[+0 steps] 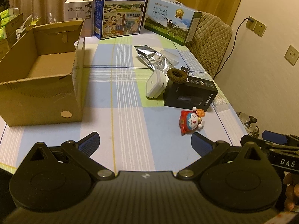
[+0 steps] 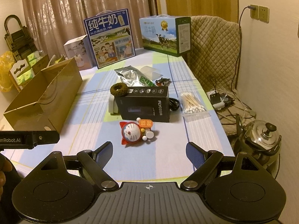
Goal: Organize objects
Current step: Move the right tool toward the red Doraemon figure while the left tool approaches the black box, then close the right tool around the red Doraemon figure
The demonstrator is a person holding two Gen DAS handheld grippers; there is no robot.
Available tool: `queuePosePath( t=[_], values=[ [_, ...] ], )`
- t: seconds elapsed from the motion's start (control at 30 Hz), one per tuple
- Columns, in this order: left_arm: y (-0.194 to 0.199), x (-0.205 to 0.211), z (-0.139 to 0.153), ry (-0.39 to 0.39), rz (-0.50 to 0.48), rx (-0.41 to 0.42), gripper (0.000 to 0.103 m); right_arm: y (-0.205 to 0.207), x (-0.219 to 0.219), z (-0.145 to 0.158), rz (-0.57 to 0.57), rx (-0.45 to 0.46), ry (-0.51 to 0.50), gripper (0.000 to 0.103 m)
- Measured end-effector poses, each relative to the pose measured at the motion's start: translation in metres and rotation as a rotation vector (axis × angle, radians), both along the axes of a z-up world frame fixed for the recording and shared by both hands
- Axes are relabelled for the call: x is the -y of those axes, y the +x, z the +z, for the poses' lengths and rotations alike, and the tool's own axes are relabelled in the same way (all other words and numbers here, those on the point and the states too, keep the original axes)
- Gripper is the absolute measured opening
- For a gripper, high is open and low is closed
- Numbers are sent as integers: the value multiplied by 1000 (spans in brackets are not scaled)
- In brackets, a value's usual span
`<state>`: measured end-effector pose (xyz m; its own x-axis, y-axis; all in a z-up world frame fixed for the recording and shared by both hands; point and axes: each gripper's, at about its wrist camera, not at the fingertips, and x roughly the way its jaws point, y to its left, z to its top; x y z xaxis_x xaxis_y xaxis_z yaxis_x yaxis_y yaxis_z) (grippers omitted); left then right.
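Note:
An empty open cardboard box (image 1: 39, 71) (image 2: 46, 95) stands on the table's left. Loose items lie at the right: a red Doraemon toy (image 1: 190, 122) (image 2: 135, 130), a black box (image 1: 190, 95) (image 2: 144, 105) with a brown hair tie (image 1: 177, 75) (image 2: 118, 89) on its far corner, a white charger (image 1: 156, 85) (image 2: 112, 105), a silver foil bag (image 1: 153, 57) (image 2: 129, 75), and a bag of cotton swabs (image 2: 192, 104) (image 1: 221, 102). My left gripper (image 1: 145, 143) is open and empty over the near table. My right gripper (image 2: 149, 152) is open and empty, just short of the toy.
Two milk cartons (image 1: 120, 9) (image 1: 172, 20) and a white box (image 1: 79, 9) stand at the table's far end. A padded chair (image 2: 213, 43) and a steel kettle (image 2: 261, 138) stand off the right edge. A small dark object (image 2: 162, 81) lies behind the black box.

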<state>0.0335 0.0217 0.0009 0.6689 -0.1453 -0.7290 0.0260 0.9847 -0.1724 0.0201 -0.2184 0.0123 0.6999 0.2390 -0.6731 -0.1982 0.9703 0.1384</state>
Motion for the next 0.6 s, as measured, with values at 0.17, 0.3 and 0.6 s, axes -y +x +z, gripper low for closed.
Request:
queuePosePath(
  t=[0.17, 0.3, 0.6],
  values=[
    [10, -2, -5, 5, -2, -12, 102, 8, -3, -5, 1, -2, 1, 83],
    [16, -6, -11, 10, -3, -12, 102, 17, -10, -10, 11, -4, -4, 83],
    [32, -15, -23, 35, -7, 4, 102, 51, -31, -34, 46, -12, -23, 83]
  ],
)
